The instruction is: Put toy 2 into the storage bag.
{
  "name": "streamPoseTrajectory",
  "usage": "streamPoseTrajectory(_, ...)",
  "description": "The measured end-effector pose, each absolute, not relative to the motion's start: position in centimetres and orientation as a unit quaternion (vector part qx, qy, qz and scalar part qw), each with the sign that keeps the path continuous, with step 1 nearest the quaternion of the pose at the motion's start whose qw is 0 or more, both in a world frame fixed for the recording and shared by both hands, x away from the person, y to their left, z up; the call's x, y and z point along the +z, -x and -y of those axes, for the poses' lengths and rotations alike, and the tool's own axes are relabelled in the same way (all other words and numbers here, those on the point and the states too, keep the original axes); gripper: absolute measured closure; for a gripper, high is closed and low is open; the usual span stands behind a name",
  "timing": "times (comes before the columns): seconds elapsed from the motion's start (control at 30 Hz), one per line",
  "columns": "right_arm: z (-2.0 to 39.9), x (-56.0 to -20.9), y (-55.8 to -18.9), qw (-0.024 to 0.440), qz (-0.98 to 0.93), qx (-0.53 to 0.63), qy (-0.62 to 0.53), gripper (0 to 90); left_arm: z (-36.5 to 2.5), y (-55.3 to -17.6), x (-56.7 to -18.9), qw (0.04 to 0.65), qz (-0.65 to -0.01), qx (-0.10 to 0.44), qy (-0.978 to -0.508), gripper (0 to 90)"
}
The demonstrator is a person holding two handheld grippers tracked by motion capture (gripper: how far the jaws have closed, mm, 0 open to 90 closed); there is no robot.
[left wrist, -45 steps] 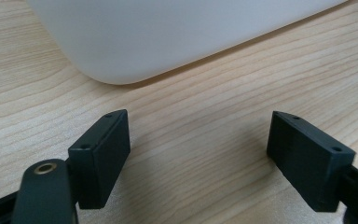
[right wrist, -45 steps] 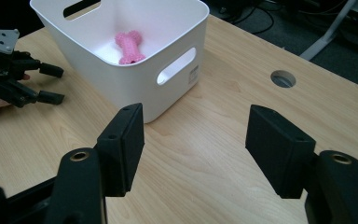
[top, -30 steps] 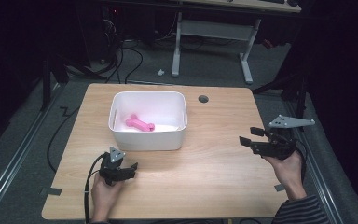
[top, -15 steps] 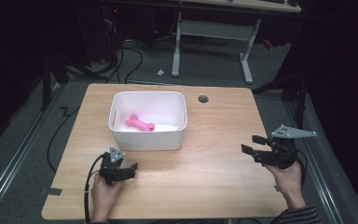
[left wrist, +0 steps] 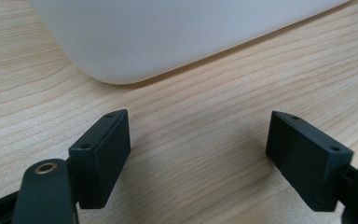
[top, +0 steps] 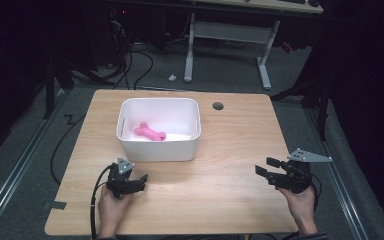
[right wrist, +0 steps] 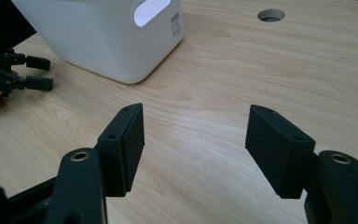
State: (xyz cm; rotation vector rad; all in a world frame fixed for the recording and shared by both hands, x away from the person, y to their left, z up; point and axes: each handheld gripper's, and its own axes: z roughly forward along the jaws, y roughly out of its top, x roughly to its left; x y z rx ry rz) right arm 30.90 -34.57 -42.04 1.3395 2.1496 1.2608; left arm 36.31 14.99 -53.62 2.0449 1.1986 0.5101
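Standing between both hand-held grippers: white bin (top: 158, 148), apparently holding pink toy (top: 150, 133).

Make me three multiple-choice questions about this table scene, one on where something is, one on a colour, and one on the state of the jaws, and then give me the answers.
1. Where does the bone-shaped toy lie?
A. On the bare table beside the bin
B. Inside the white bin
C. Between the jaws of the left gripper

2. What colour is the toy?
A. Pink
B. Green
C. Blue

3. How do the jaws of the right gripper stand?
A. Clamped on the toy
C. Gripping the rim of the bin
B. Apart, with only bare table between them

Answers: 1 B, the high view shows the toy on the bin's floor. 2 A, it is bright pink against the white plastic. 3 B, the right gripper view shows a gap of wood grain between the two black jaws.
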Motion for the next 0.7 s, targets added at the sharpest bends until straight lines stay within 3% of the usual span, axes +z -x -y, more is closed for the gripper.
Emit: streamPoseTrajectory(0.7, 31.4, -46.7, -34.0, 0.124, -0.768, 0.41, -0.475, 37.3, -15.0, -36.3, -53.6, 0.351, -0.463, 0.197, -0.79, 21.9)
